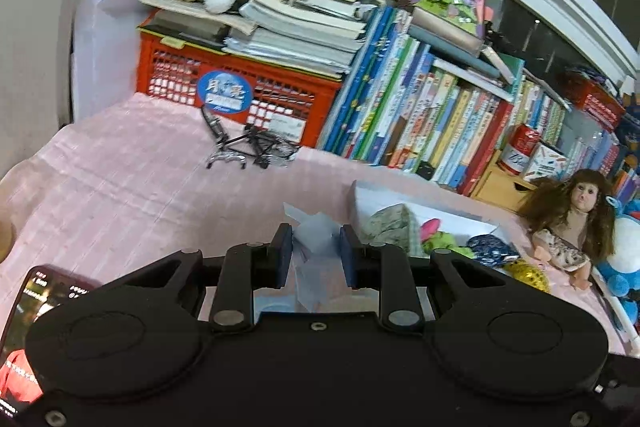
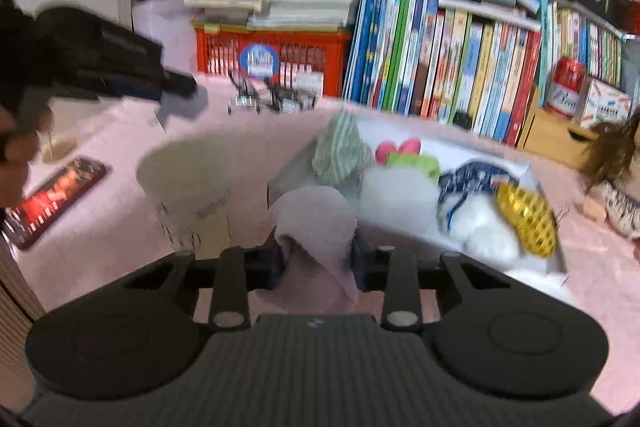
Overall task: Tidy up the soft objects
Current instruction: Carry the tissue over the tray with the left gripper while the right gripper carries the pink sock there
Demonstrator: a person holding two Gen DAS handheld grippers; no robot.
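Note:
My left gripper is shut on a crumpled pale, thin sheet, held above the pink bedcover. The right wrist view shows that gripper at upper left in a person's hand, the pale sheet hanging from its tip. My right gripper is shut on a soft pink cloth, close in front of a white box. The box holds a green striped cloth, a pink-and-green plush, a blue patterned cloth, a gold mesh ball and white fluff.
A paper cup stands left of the pink cloth. A phone lies at the left edge. A small wire toy sits before a red crate stacked with books. A row of books lines the back. A doll lies right of the box.

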